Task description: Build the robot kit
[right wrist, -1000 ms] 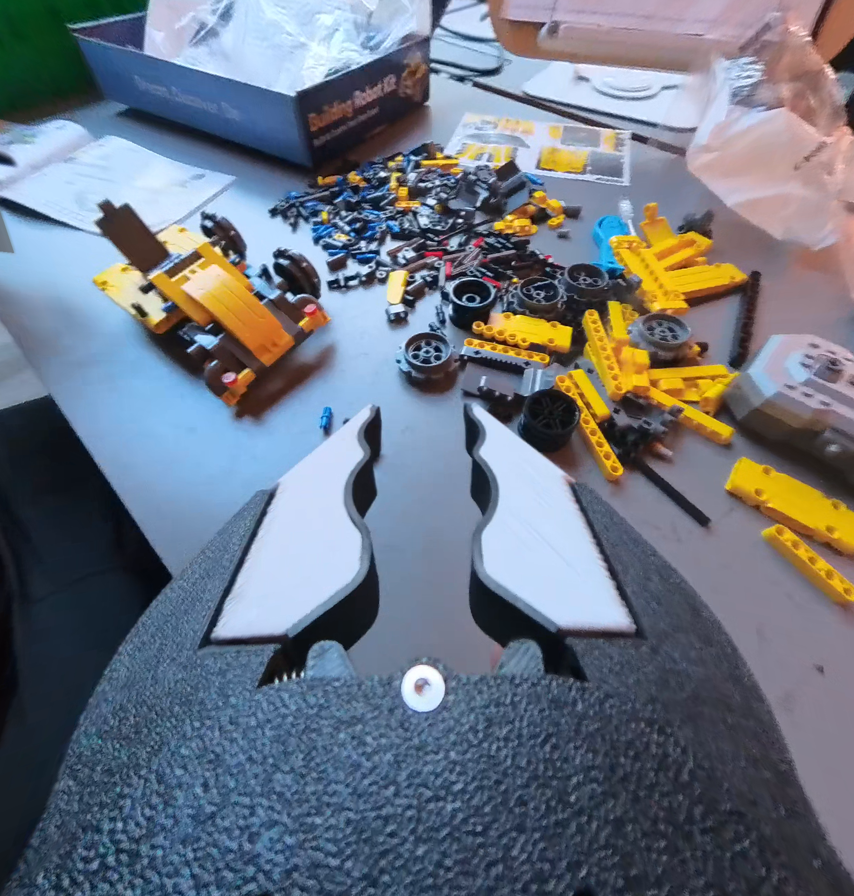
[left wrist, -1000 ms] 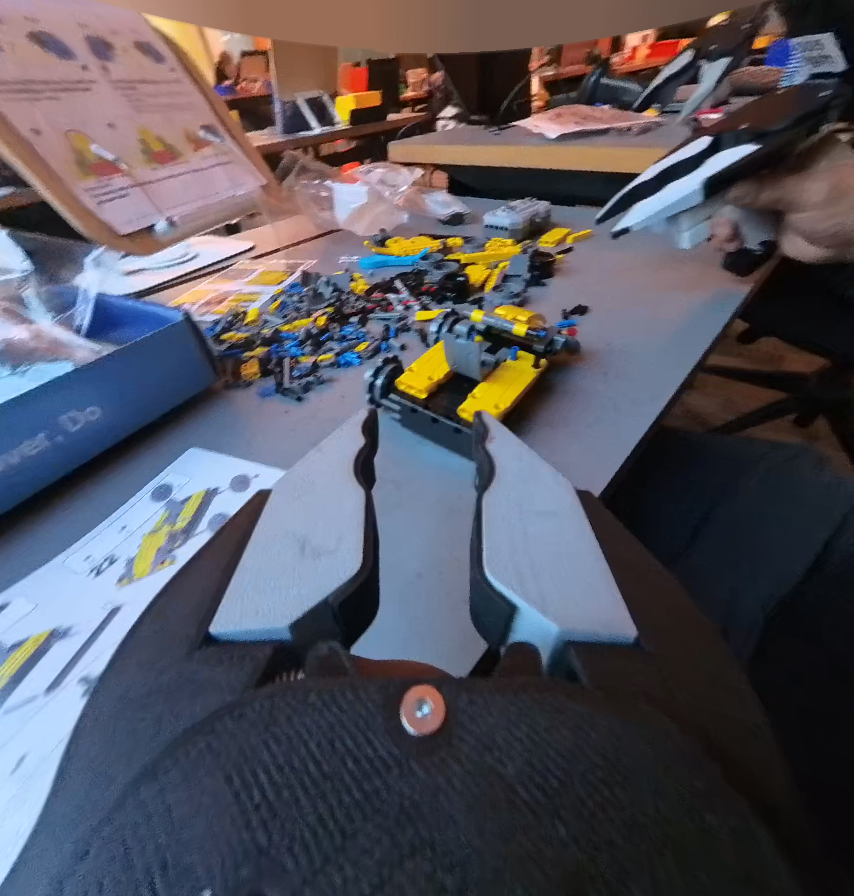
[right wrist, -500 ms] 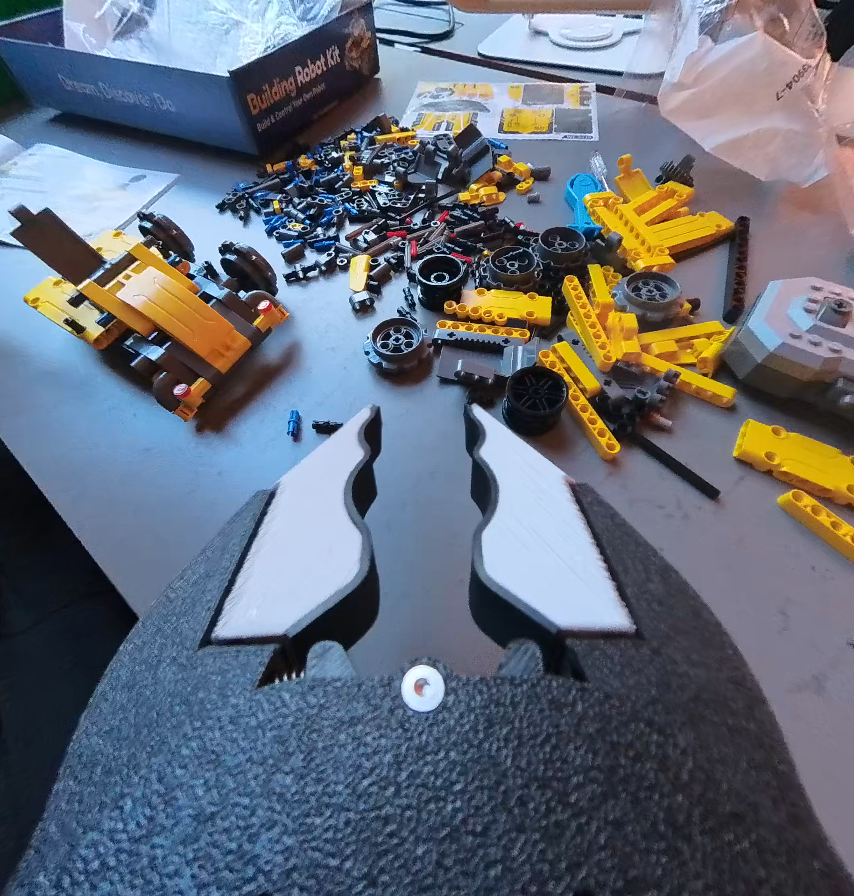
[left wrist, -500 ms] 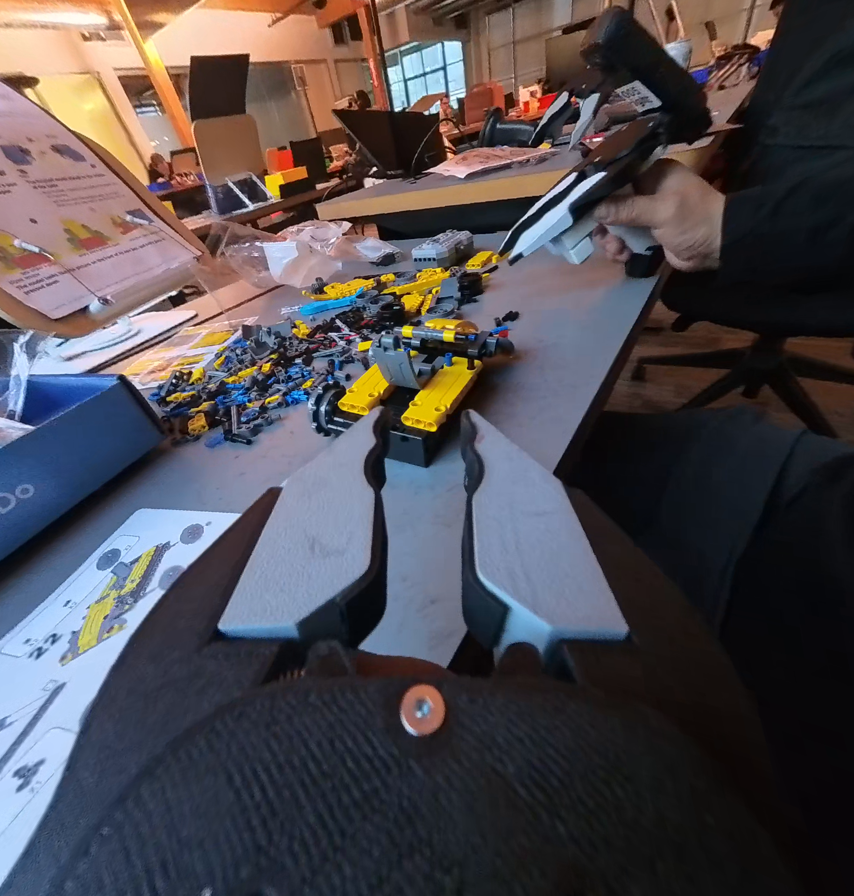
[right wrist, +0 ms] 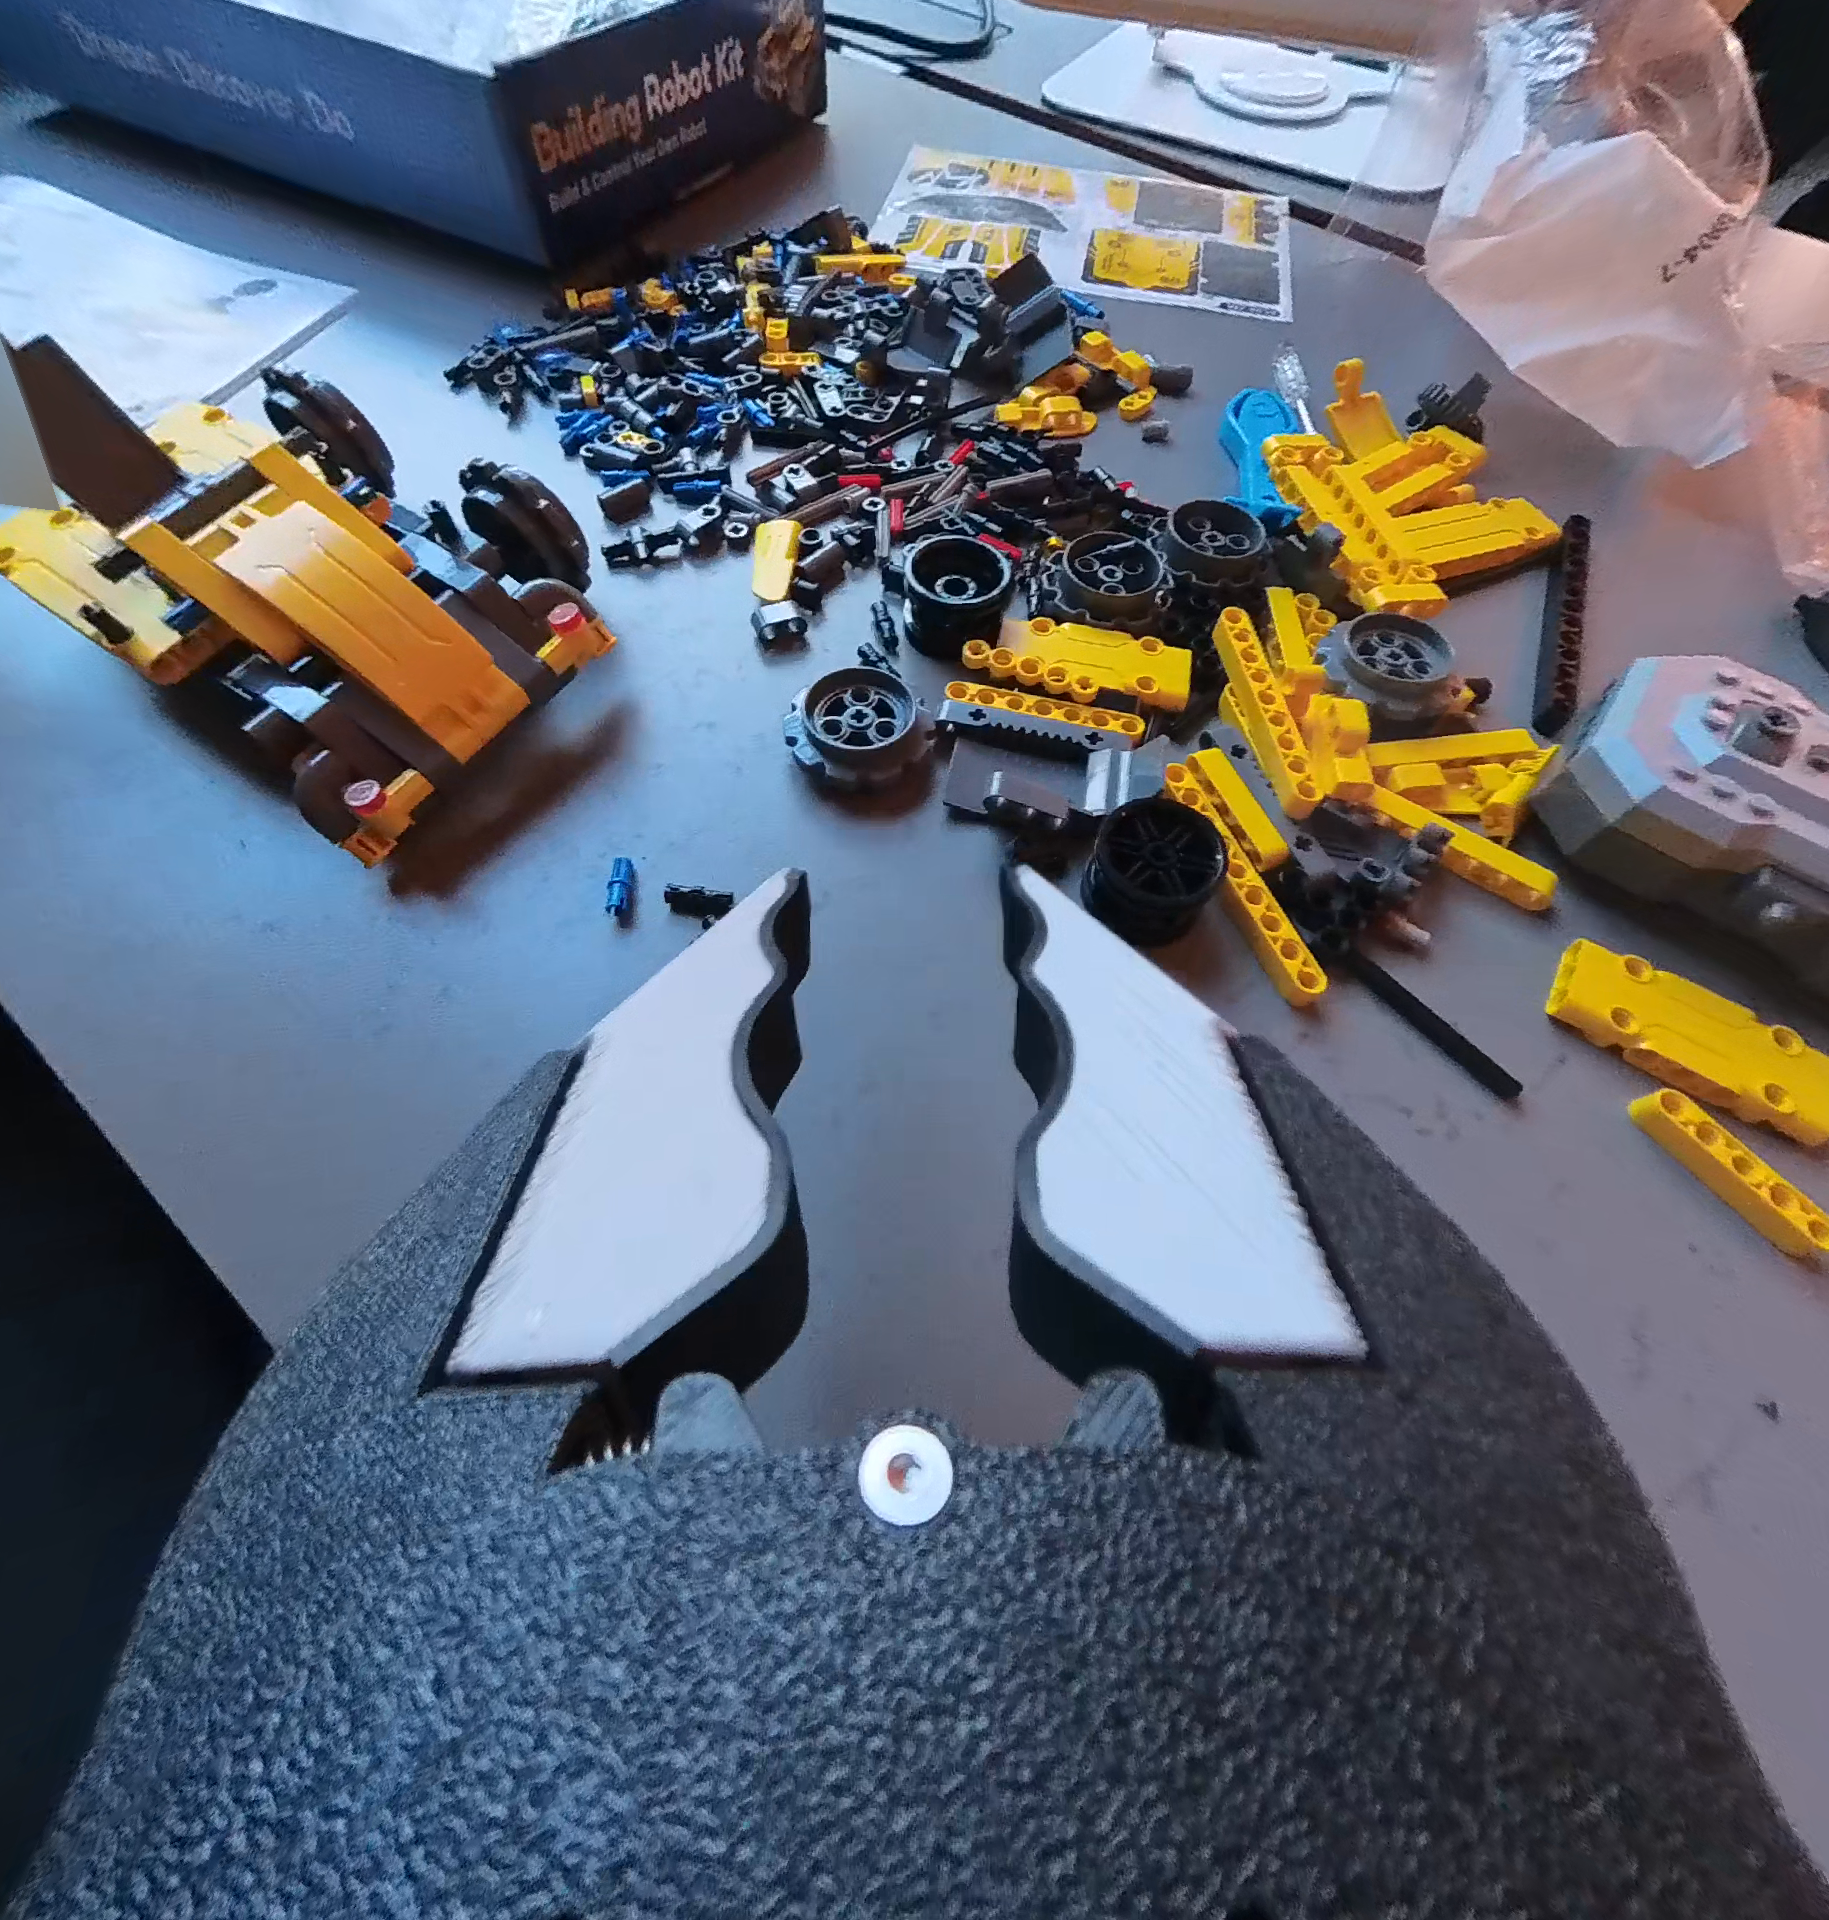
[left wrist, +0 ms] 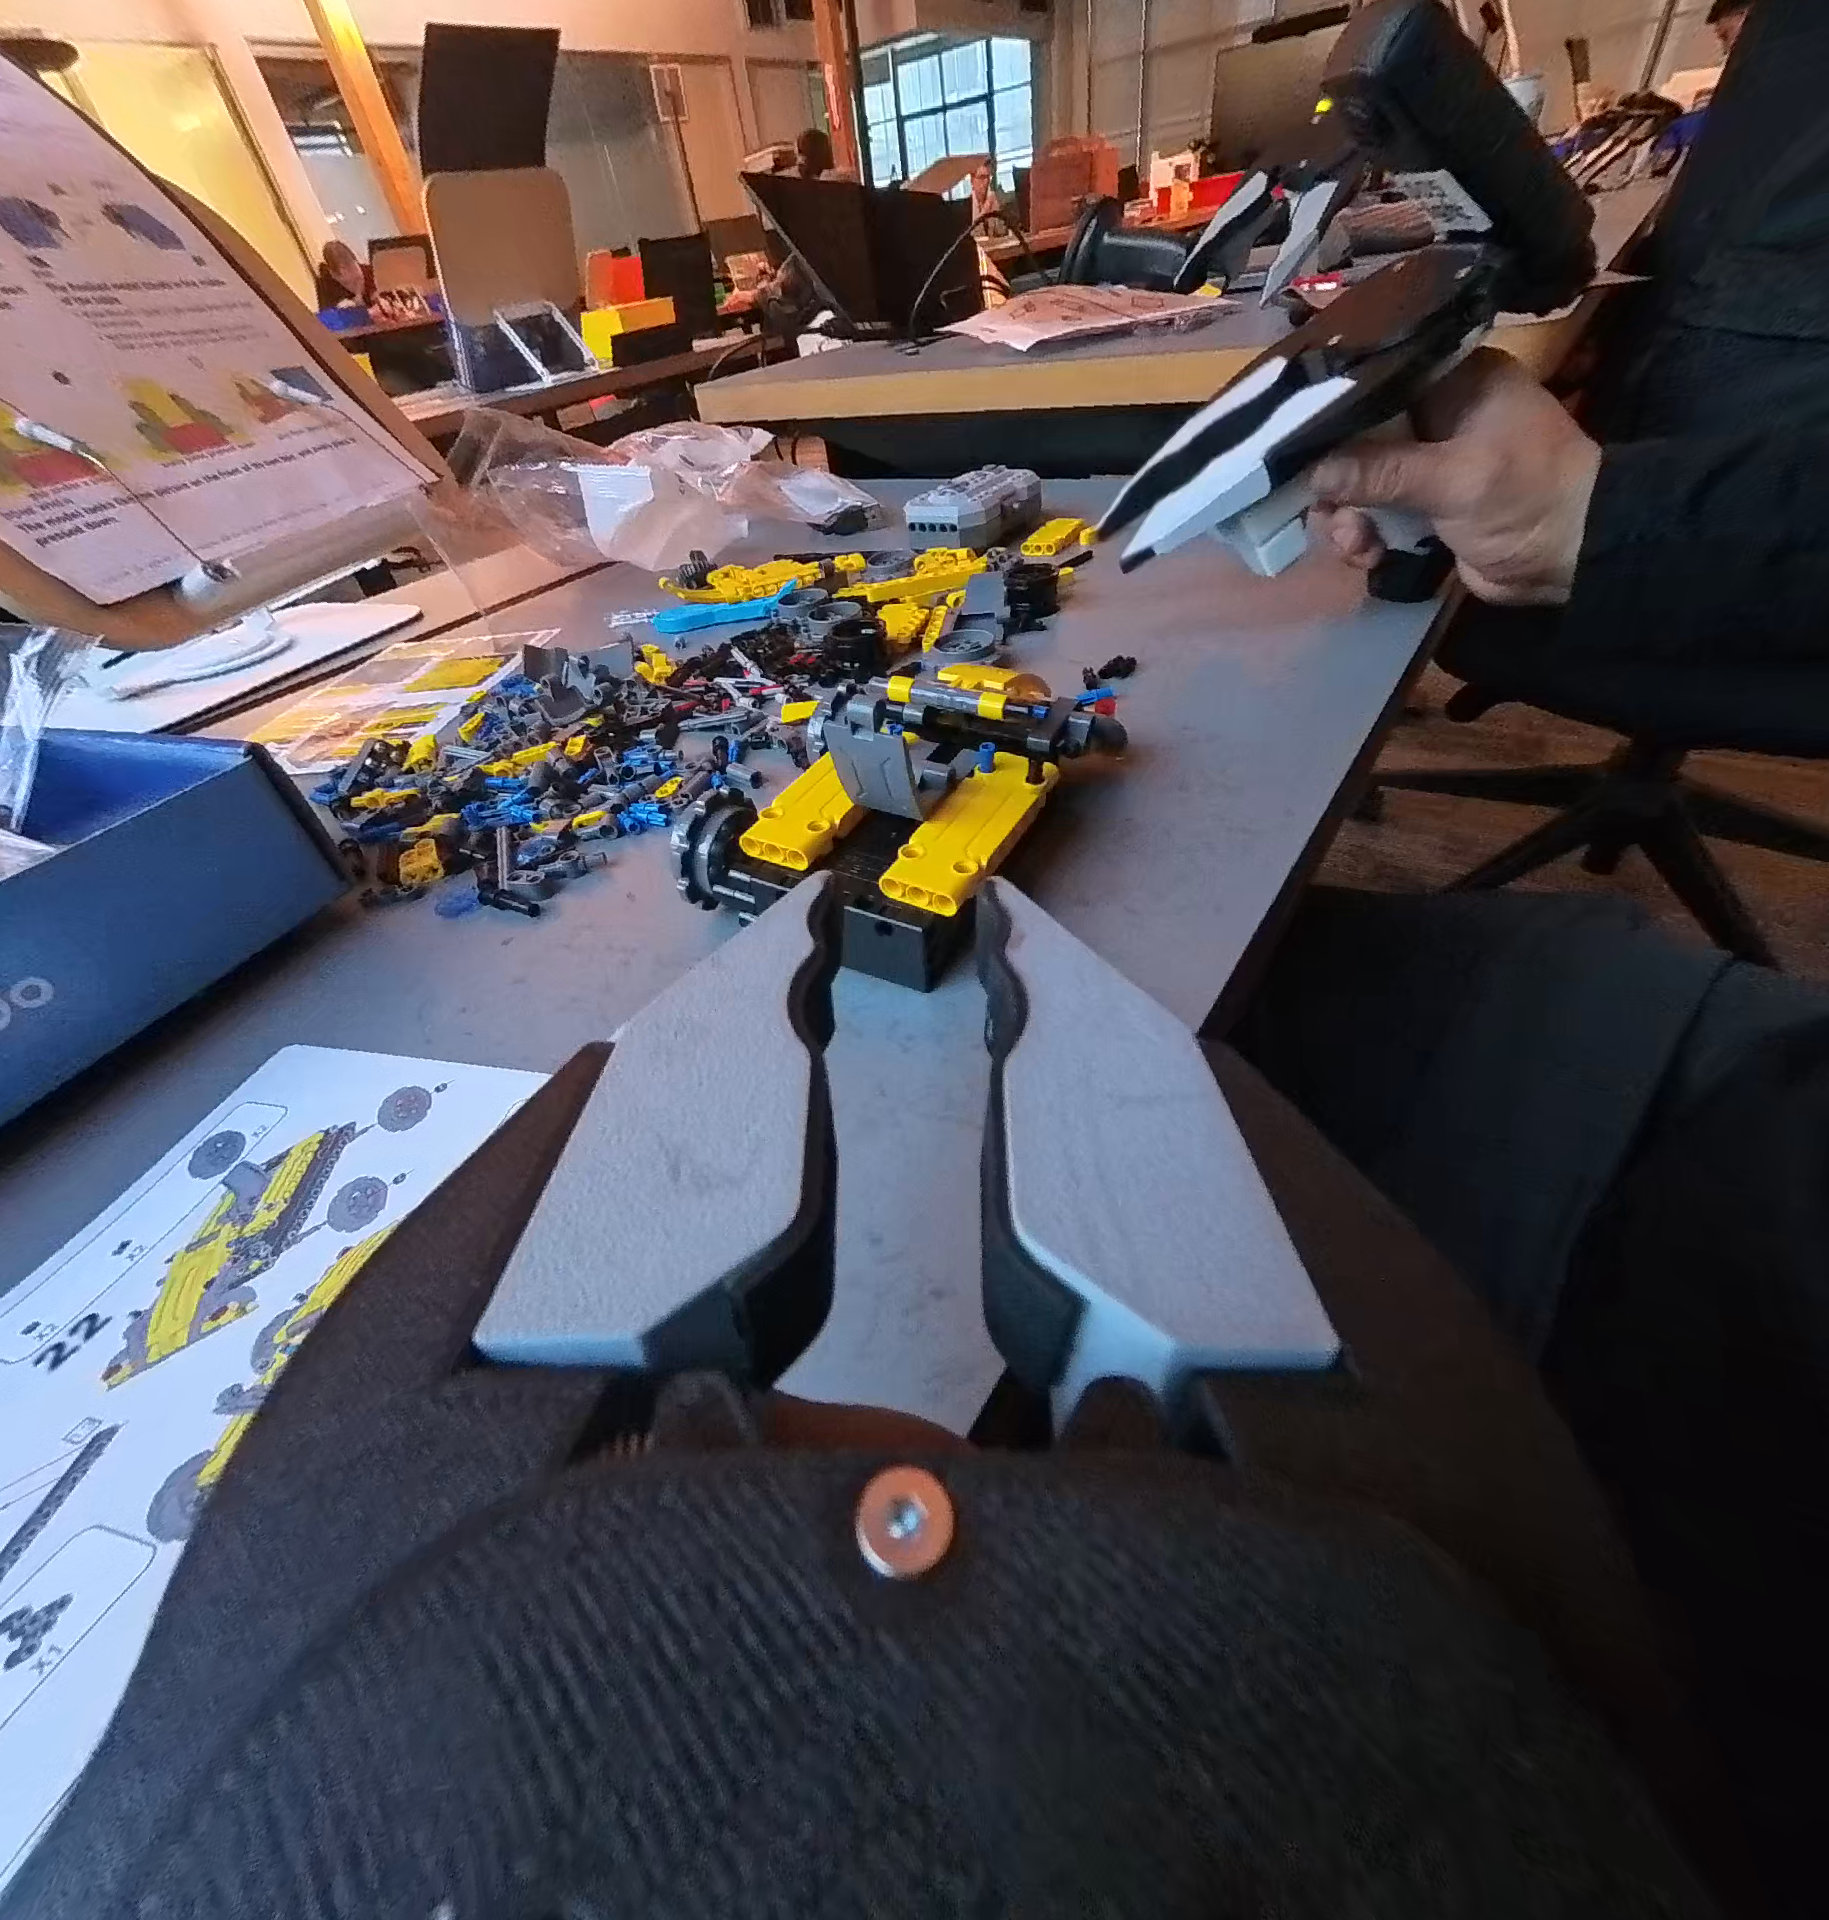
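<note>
A part-built yellow and black brick vehicle (left wrist: pixel 889 821) stands on the grey table (left wrist: pixel 1253 748) near its right edge; it also shows in the right wrist view (right wrist: pixel 297 613). My left gripper (left wrist: pixel 905 914) is open, low over the table, with its tips on either side of the vehicle's black rear block (left wrist: pixel 894 940); I cannot tell whether they touch it. My right gripper (right wrist: pixel 902 894) is open and empty above the table, by a small black pin (right wrist: pixel 697 899), a blue pin (right wrist: pixel 619 894) and a black wheel (right wrist: pixel 1154 868). It shows in the left wrist view (left wrist: pixel 1190 488), held by a hand (left wrist: pixel 1461 499).
A pile of small loose parts (right wrist: pixel 837 416), yellow beams (right wrist: pixel 1409 520) and a grey motor block (right wrist: pixel 1720 779) cover the table's middle. A blue box (left wrist: pixel 110 894), an instruction sheet (left wrist: pixel 162 1247), plastic bags (right wrist: pixel 1616 260) and a propped page (left wrist: pixel 131 343) stand around. A person's lap (left wrist: pixel 1564 1091) lies past the edge. Across from one pair of fingers to the other is roughly 30 cm. To the black wheel (right wrist: pixel 1154 868): right tips about 5 cm, left tips about 35 cm. The blue pin (right wrist: pixel 619 894) is about 6 cm from my right fingertips.
My left gripper has moved forward to the vehicle and its jaws have narrowed around the black rear block. My right gripper has dropped lower and closer over the loose parts, still open.
</note>
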